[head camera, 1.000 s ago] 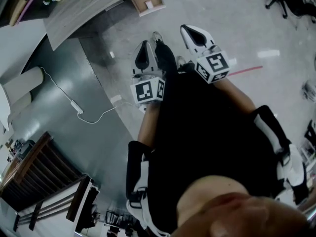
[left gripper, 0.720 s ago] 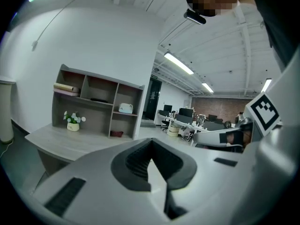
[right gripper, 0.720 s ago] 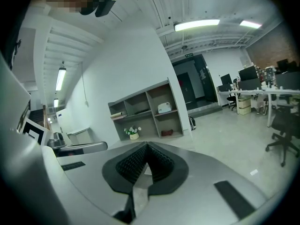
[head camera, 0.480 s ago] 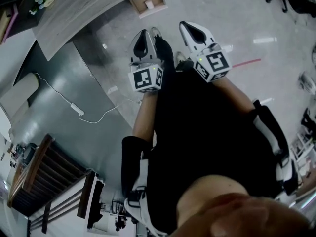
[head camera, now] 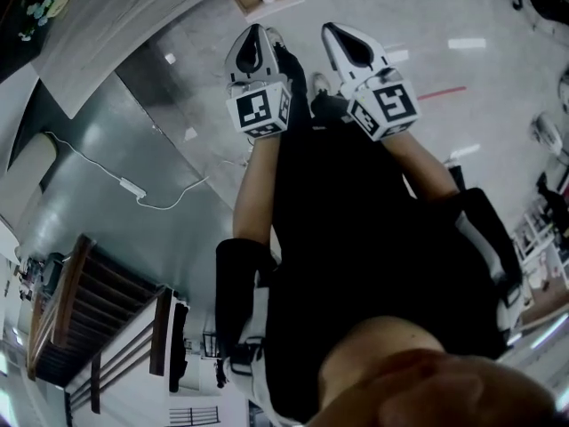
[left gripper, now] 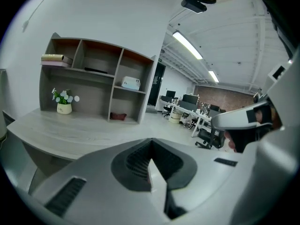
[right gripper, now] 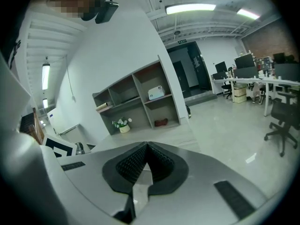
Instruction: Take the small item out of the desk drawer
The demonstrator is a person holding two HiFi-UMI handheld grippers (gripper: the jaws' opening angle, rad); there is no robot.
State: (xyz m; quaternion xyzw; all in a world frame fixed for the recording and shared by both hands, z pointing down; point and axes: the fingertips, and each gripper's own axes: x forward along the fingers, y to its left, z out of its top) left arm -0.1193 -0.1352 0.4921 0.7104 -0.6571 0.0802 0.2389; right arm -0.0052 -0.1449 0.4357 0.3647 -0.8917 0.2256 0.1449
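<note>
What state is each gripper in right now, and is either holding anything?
Left gripper: closed, nothing held.
Right gripper: closed, nothing held.

**A:** Both arms are stretched forward, with the left gripper (head camera: 255,34) and right gripper (head camera: 332,32) side by side, close but not touching.

**B:** Each one's jaws are pressed together with nothing between them.

**A:** The left marker cube (head camera: 260,109) and the right marker cube (head camera: 384,107) both face up at the head camera.

**B:** The left forearm (head camera: 255,185) and right forearm (head camera: 423,163) are bare, running back into dark sleeves at the elbows.
</note>
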